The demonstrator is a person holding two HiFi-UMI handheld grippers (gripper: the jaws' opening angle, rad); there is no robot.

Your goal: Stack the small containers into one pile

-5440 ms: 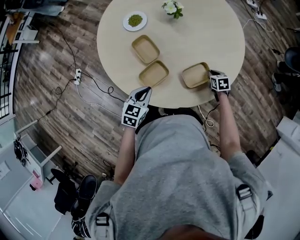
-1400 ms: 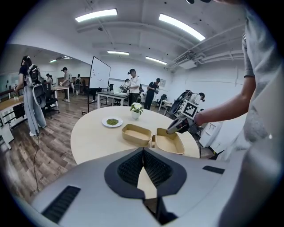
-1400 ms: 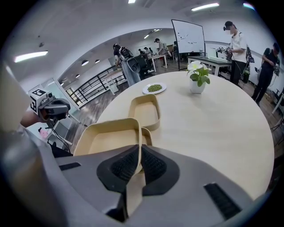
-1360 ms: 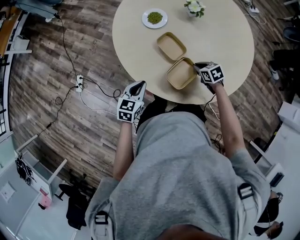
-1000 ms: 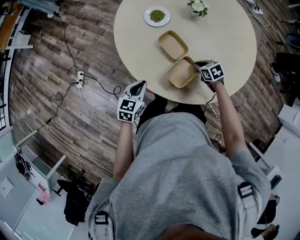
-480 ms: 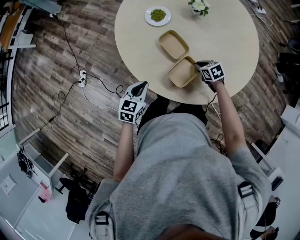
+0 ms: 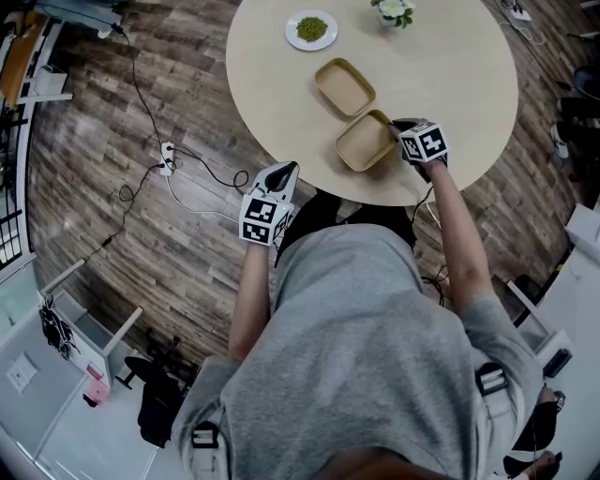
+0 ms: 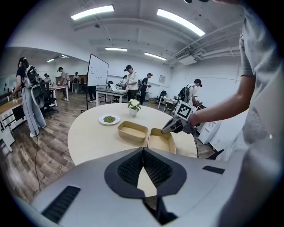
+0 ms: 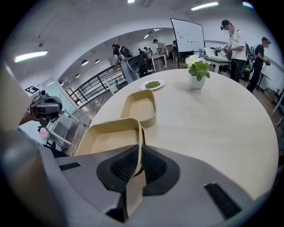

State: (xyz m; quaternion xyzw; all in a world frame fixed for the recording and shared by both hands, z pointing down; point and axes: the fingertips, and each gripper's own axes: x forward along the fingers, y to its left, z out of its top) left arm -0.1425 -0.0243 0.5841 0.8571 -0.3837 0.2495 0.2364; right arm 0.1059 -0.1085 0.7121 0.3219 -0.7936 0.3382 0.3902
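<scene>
Two tan containers show on the round table (image 7: 450, 84). The far container (image 7: 345, 86) lies alone. The near container (image 7: 364, 142) shows a doubled rim in the right gripper view (image 9: 111, 139), so another is nested inside it. My right gripper (image 7: 394, 127) is shut on that container's right wall, which runs between its pads (image 9: 138, 153). My left gripper (image 7: 289, 169) hangs off the table's near edge, shut and empty (image 8: 143, 150). From the left gripper view both containers (image 8: 132, 131) (image 8: 161, 141) lie ahead.
A white plate of green bits (image 7: 311, 29) and a small flower pot (image 7: 392, 11) stand at the table's far side. A power strip with cables (image 7: 167, 153) lies on the wood floor to the left. Several people stand at desks behind.
Since the earliest frame my right gripper carried its container left onto the middle one. Over the last second neither gripper has visibly moved.
</scene>
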